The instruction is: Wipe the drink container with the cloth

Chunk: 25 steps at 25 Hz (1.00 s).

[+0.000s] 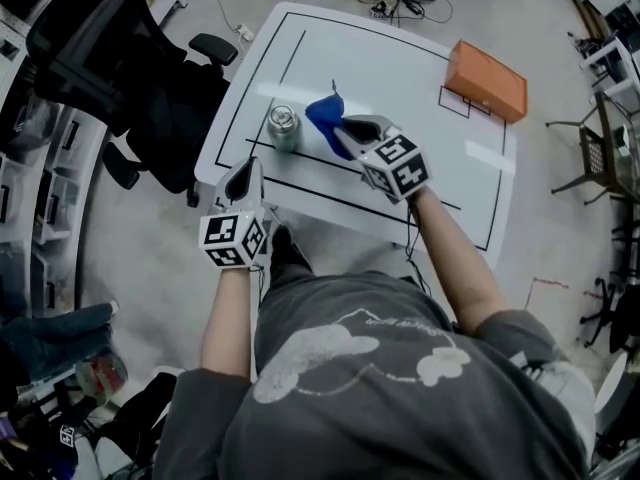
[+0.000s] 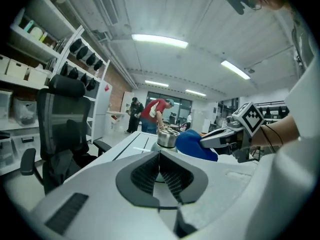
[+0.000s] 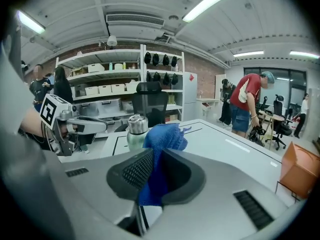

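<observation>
A silver drink container (image 1: 283, 128) stands upright on the white table (image 1: 400, 78), left of centre. My right gripper (image 1: 342, 131) is shut on a blue cloth (image 1: 323, 111), which hangs just right of the container. In the right gripper view the cloth (image 3: 161, 139) bunches out between the jaws, with the container (image 3: 135, 132) close behind it on the left. My left gripper (image 1: 245, 175) hovers at the table's near left edge, short of the container, shut with nothing in it. In the left gripper view its jaws (image 2: 160, 156) meet, and the container (image 2: 166, 138) and cloth (image 2: 193, 144) lie ahead.
An orange box (image 1: 487, 80) sits at the table's far right corner. Black tape lines mark the tabletop. A black office chair (image 1: 130, 78) stands off the left edge. People (image 3: 247, 106) stand farther back in the room, beside shelving (image 3: 107, 84).
</observation>
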Each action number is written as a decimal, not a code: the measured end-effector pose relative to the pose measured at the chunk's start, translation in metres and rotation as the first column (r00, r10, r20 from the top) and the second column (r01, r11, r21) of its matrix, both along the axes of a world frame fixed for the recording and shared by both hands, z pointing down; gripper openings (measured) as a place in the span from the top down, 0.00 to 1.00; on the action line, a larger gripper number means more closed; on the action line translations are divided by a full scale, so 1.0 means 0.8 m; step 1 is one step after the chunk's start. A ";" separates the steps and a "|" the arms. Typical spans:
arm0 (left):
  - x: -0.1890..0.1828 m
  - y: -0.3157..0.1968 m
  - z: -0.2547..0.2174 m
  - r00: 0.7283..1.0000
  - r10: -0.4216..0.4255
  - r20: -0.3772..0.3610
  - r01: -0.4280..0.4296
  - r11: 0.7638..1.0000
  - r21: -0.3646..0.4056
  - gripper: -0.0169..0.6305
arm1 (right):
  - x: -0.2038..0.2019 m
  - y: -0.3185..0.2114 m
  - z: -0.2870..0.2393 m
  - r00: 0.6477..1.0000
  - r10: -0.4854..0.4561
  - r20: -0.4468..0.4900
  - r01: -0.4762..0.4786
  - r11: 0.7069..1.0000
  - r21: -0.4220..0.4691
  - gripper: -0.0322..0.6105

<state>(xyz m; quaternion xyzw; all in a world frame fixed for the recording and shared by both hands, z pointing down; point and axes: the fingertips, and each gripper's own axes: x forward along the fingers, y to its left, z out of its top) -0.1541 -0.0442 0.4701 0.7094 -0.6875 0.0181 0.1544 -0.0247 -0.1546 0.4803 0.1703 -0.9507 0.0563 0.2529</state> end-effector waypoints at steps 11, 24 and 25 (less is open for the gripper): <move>0.070 0.077 -0.021 0.996 -0.091 0.012 0.090 0.995 0.032 0.97 | 0.043 0.080 -0.034 0.994 -0.079 0.070 0.076 0.996 0.051 0.87; 0.127 0.164 -0.034 0.986 -0.169 0.009 0.169 0.985 0.042 0.97 | 0.094 0.161 -0.045 0.984 -0.159 0.083 0.153 0.986 0.065 0.87; 0.130 0.169 -0.033 0.984 -0.176 0.007 0.176 0.984 0.041 0.97 | 0.097 0.164 -0.043 0.984 -0.162 0.081 0.157 0.986 0.062 0.87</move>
